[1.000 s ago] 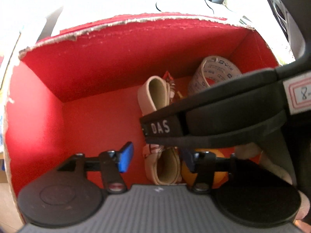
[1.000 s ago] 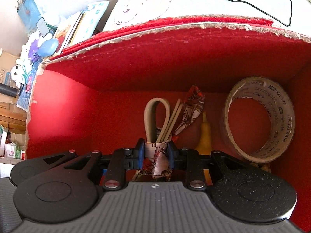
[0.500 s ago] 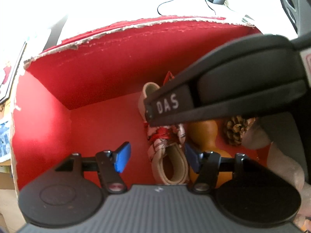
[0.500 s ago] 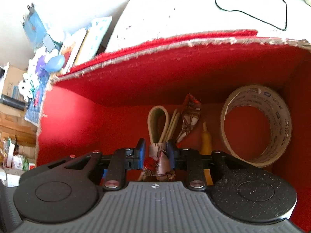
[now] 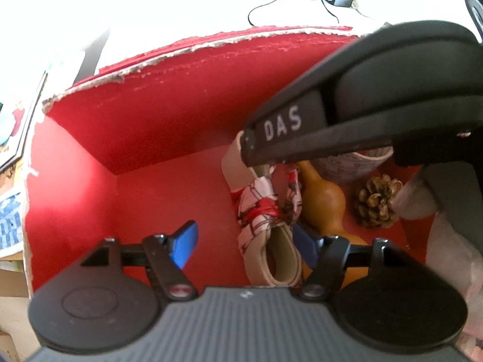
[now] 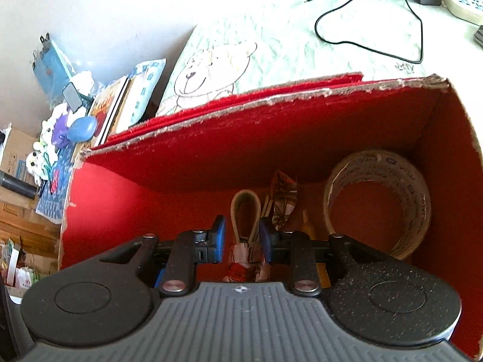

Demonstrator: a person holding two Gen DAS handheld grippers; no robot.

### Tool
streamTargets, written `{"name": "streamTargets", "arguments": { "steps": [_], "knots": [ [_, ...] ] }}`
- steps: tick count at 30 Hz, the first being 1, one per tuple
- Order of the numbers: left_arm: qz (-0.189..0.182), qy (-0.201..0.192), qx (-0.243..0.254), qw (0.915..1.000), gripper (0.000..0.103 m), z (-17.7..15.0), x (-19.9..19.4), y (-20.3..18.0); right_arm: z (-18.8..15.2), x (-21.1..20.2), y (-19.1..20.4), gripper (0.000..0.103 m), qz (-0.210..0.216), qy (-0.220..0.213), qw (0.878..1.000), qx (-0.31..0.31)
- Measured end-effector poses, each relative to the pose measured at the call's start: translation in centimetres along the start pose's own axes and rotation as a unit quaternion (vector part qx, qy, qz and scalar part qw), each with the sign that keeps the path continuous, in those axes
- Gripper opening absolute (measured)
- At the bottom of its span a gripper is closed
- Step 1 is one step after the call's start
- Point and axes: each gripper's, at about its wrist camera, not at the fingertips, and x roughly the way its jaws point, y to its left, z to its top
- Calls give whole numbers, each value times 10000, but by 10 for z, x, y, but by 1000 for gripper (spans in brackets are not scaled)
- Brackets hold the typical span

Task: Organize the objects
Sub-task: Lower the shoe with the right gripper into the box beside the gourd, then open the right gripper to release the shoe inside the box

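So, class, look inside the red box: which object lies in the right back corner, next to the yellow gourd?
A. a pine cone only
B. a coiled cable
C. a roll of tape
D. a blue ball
C: the roll of tape leans in the right back corner of the red box, just beyond the yellow gourd.

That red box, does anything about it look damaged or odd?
Yes. The red cardboard box has a ragged top rim, torn so pale raw cardboard shows along the far wall. Its contents look intact, including the roll of printed tape leaning on edge in a corner.
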Motion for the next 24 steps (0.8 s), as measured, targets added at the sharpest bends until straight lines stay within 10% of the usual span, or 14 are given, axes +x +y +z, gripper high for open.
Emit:
{"name": "streamTargets", "arguments": {
  "steps": [24],
  "knots": [
    [494, -188, 4, 9986, 72, -8, -1, 23, 3, 6, 9, 28, -255, -589, 9973, 360]
  ]
}}
